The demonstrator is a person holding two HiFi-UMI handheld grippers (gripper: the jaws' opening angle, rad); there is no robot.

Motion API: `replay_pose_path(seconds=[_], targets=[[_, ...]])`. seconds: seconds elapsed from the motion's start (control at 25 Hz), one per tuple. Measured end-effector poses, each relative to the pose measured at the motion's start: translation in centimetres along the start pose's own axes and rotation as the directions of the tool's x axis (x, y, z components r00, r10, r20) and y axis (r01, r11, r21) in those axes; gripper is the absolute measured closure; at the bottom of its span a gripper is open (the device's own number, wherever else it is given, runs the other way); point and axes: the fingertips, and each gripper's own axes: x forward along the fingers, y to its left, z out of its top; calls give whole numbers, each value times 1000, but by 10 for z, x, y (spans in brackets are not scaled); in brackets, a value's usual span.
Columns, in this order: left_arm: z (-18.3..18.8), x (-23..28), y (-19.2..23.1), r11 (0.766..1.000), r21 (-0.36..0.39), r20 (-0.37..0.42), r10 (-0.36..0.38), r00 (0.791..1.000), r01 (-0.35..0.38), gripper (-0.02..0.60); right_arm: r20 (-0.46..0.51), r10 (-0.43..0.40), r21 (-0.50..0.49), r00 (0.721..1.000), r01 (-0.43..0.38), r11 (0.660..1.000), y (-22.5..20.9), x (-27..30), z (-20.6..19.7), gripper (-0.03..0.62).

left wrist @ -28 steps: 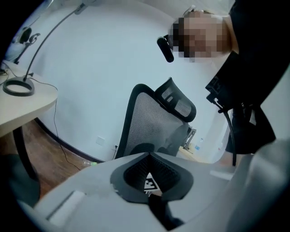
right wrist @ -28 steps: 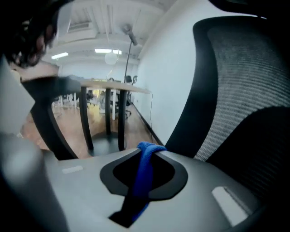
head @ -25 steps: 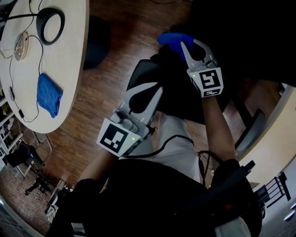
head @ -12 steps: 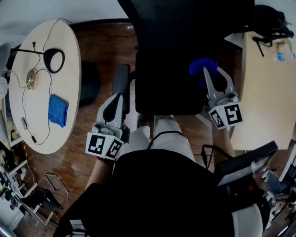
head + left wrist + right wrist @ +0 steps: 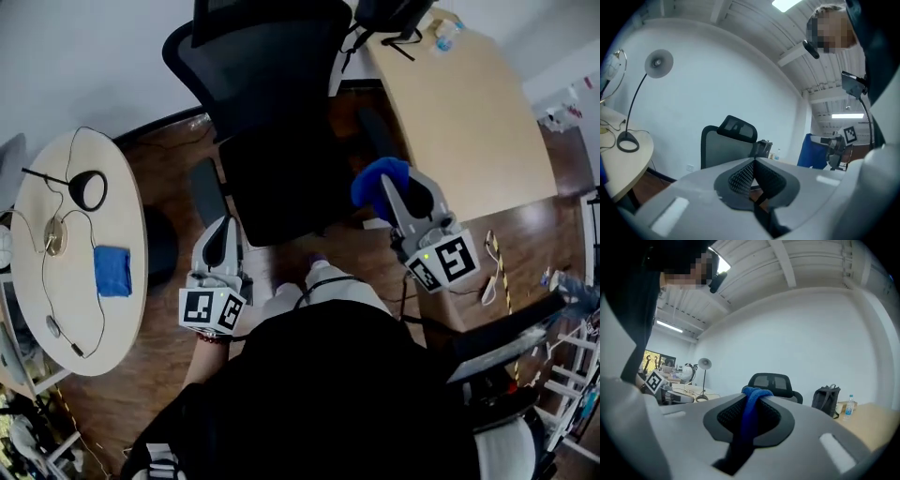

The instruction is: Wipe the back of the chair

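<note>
The black office chair stands ahead of me, its mesh back and headrest upright and its seat facing me. My right gripper is by the seat's front right corner, shut on a bunched blue cloth. That cloth hangs between the jaws in the right gripper view, with the chair beyond. My left gripper is off the seat's front left corner. Its jaws are closed together with nothing in them, and the left gripper points toward the chair.
A round table at the left carries a desk lamp, cables and a second blue cloth. A wooden desk at the right holds a dark backpack and a bottle. The floor is wood.
The view has tipped up, so the chair's whole back now shows. Both grippers have come back from over the seat to its front corners. The right still holds the cloth.
</note>
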Motion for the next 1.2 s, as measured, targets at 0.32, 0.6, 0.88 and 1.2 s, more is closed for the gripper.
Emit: replay_pose_path(seconds=[0.32, 0.6, 0.88, 1.2], targets=[[53, 23, -47, 982, -40, -27, 181, 983, -182, 575, 61, 70, 137, 996, -78, 988, -4, -39, 25, 553], [77, -5, -58, 979, 66, 5, 194, 981, -193, 575, 41, 78, 8, 996, -79, 997, 5, -21, 21, 553], [80, -11, -55, 973, 68, 0, 222, 975, -222, 575, 55, 110, 27, 992, -111, 993, 10, -20, 24, 553], [72, -17, -68, 978, 75, -27, 196, 980, -193, 575, 45, 105, 37, 993, -107, 994, 13, -25, 21, 553]])
